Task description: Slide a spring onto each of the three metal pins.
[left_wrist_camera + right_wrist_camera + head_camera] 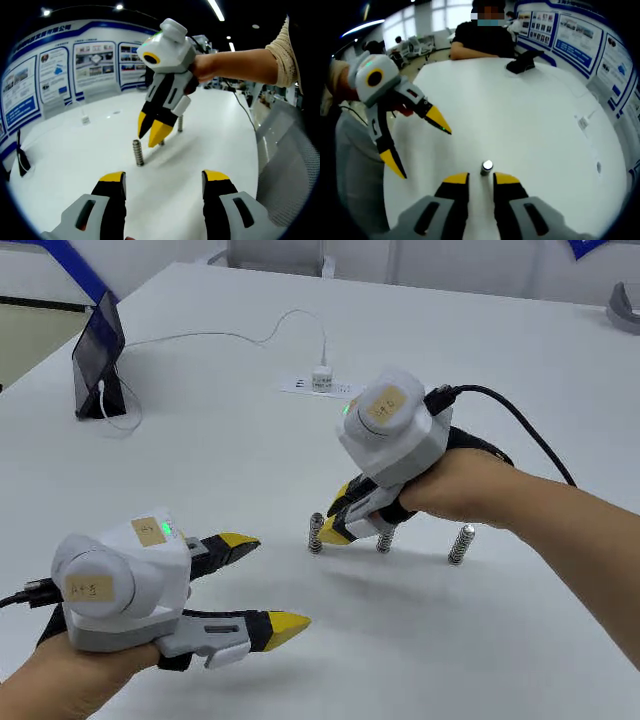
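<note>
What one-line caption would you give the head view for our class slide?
Right gripper hovers at the middle of three upright springs on a white table; left gripper rests open nearby.

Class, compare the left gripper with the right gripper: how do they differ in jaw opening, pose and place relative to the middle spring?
Jaws: the left gripper stands wide open; the right gripper shows only a narrow gap.
Pose: the left lies roughly level, low over the table; the right tilts steeply down.
Place: the left is well away from the middle spring; the right's tips are at it.
Both have yellow-tipped jaws.
</note>
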A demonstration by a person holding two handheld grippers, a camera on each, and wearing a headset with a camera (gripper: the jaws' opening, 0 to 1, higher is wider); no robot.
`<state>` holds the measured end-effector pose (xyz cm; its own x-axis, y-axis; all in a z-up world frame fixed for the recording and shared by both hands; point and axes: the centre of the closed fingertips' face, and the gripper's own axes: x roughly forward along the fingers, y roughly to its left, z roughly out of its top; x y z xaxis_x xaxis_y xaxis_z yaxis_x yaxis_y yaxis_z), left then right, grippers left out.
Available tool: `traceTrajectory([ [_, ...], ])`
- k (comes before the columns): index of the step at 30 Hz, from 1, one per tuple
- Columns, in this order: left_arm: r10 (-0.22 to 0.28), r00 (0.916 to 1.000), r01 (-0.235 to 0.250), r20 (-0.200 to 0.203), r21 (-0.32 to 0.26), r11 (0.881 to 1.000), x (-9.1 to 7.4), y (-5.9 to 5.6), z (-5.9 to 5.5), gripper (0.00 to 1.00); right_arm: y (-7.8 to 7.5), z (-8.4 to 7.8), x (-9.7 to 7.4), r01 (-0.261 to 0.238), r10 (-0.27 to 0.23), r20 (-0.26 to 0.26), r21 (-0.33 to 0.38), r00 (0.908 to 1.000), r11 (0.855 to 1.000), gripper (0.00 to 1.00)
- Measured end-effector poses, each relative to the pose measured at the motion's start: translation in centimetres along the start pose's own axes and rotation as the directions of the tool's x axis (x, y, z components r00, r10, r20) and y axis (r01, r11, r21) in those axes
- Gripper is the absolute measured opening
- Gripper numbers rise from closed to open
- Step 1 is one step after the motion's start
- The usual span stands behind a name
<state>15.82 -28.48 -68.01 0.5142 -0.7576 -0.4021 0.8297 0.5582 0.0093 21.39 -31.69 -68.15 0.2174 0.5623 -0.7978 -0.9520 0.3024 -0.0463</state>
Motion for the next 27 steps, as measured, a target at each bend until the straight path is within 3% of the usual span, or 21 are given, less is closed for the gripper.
traceTrajectory([
  [18,0.002,1.0,-0.002,0.005,0.009,1.0,0.1,-0.1,0.5,0.69,1.3,-1.2,-3.7,0.054,-0.058,0.111,0.044,0.9921,0.998,0.23],
  [27,0.004,1.0,-0.004,0.004,0.004,1.0,0.1,-0.2,0.8,0.72,1.6,-3.5,-5.7,0.086,-0.098,0.143,0.085,0.9849,0.993,0.24],
])
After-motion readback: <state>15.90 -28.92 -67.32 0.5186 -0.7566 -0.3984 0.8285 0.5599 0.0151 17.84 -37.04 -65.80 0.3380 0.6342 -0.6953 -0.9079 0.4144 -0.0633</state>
